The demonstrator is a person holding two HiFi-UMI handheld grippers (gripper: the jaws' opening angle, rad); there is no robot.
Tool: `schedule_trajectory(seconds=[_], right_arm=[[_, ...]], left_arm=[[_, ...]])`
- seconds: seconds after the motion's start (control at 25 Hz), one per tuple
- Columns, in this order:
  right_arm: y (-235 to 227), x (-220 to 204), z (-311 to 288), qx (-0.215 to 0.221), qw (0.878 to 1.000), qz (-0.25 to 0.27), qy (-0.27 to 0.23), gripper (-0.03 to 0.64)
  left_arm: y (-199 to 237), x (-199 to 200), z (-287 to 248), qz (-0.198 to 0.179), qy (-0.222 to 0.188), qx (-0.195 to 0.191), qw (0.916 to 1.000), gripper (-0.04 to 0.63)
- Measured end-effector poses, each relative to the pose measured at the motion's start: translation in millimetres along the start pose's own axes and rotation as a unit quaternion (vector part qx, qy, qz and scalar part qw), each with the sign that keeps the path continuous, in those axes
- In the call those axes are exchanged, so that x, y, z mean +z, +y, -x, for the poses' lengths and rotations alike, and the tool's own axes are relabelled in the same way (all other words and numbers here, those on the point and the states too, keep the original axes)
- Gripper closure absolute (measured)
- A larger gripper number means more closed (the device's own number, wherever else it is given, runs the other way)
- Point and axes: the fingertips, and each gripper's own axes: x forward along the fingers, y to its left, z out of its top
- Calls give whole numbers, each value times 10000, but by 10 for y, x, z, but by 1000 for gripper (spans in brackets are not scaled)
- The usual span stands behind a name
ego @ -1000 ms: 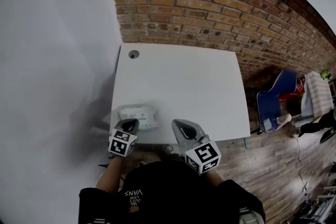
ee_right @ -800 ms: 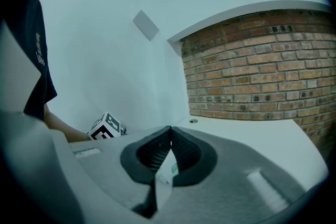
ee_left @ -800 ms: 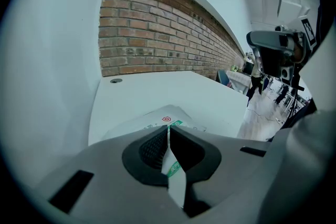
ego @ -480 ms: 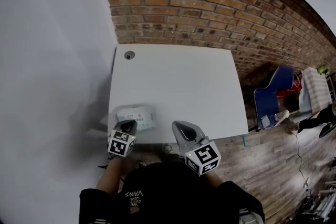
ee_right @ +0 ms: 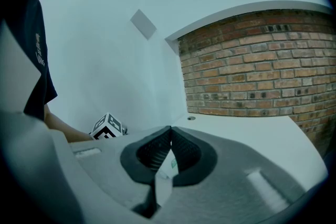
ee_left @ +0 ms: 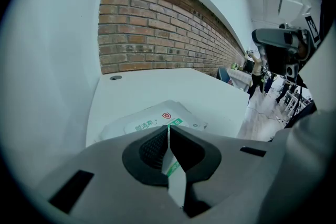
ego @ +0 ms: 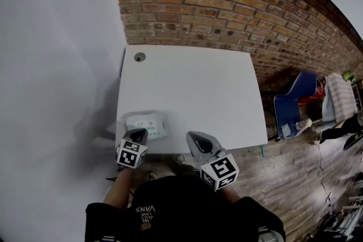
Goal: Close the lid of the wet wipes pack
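Observation:
The wet wipes pack (ego: 146,123) is white with a green and red label and lies flat near the front left corner of the white table (ego: 193,88). My left gripper (ego: 136,136) hovers at the pack's near edge, jaws shut with nothing between them. In the left gripper view the pack (ee_left: 152,122) lies just beyond the closed tips of the left gripper (ee_left: 168,127); its top looks flat. My right gripper (ego: 198,141) stays over the table's front edge, right of the pack, also shut and empty. From the right gripper (ee_right: 169,128) I see the left gripper's marker cube (ee_right: 108,127).
A round cable hole (ego: 139,57) sits at the table's far left corner. A brick wall (ego: 227,8) backs the table and a white wall (ego: 57,65) runs along its left side. A blue chair (ego: 295,105) stands on the wooden floor to the right.
The head view has shifted slightly. The pack and both grippers keep their places relative to the table.

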Motion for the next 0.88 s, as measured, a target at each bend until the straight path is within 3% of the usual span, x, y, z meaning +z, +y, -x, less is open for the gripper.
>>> schedule_trajectory(seconds=[0.88], right_arm=[[0,30,-248,193,9997,64,125,618]], left_arm=[[-25,-44,-39,45,269,-61,9996,581]])
